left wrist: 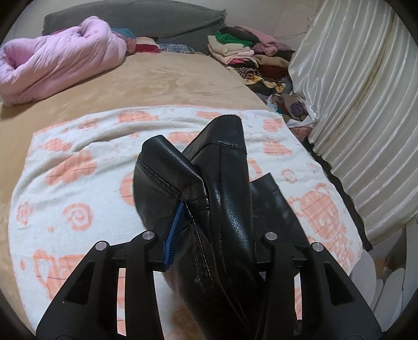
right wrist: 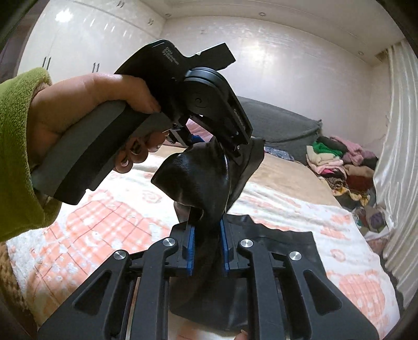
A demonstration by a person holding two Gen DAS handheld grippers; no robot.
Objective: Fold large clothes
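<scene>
Far left on bed (left wrist: 167,78): pink quilt (left wrist: 54,60), rolled; grey pillow (left wrist: 146,18) behind it, at the far edge.

Across near part of bed: white blanket (left wrist: 86,146) with orange print, spread flat.

Centre, above blanket: black leather garment (left wrist: 222,177), lifted clear in part, one portion lying flat on blanket to the right (right wrist: 284,248).

Left hand-held gripper (left wrist: 209,209): closed on a thick fold of garment, blue pad (left wrist: 173,232) pressed against leather on the left side; right pad hidden behind leather. In right wrist view, same gripper (right wrist: 222,146) pointing down, held by hand (right wrist: 86,104) in green sleeve (right wrist: 18,146), garment hanging from its tip.

Right hand-held gripper (right wrist: 206,240): narrow, both blue pads (right wrist: 190,248) clamped on a gathered neck of garment (right wrist: 198,177) just below the left gripper's hold.

Far right: stack of folded clothes (left wrist: 250,60) beside the bed, loose clothes below it. Right edge: cream pleated curtain (left wrist: 360,99).

Far background, right wrist view: white wardrobe (right wrist: 73,44) at left.
</scene>
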